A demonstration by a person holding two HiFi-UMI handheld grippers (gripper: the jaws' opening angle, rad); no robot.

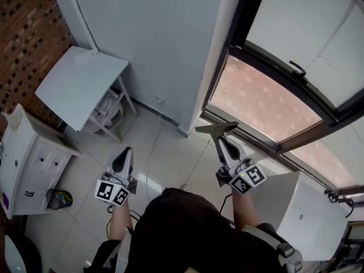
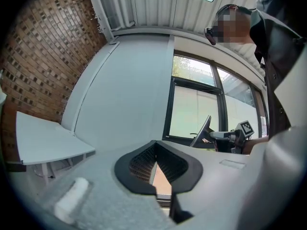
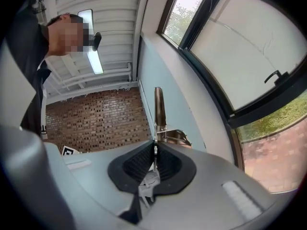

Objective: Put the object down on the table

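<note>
1. The right gripper (image 1: 223, 145) has its jaws clamped together on the thin handle of a grey window squeegee with a flat blade and a metal bracket (image 1: 216, 128).
2. In the right gripper view, the squeegee (image 3: 159, 107) stands straight up out of the closed pads (image 3: 139, 164), with its blade seen edge-on.
3. The squeegee is in the air over the pale tiled floor (image 1: 170, 152), just beside the lower frame of the dark-framed window (image 1: 267, 104). It touches nothing but the gripper.
4. The left gripper (image 1: 125, 152) has its jaw tips pressed together with nothing between them. It hangs above the floor, well apart from the right gripper.
5. The white flat-topped table (image 1: 79, 84) stands against the red brick wall (image 1: 23, 27), well apart from the squeegee and on the left gripper's side.
6. A white cabinet with drawers (image 1: 25, 164) stands near the table's nearer corner.
7. From the left gripper view, the table (image 2: 43, 143) is on the left and the squeegee (image 2: 201, 132) on the right, in front of the window.
</note>
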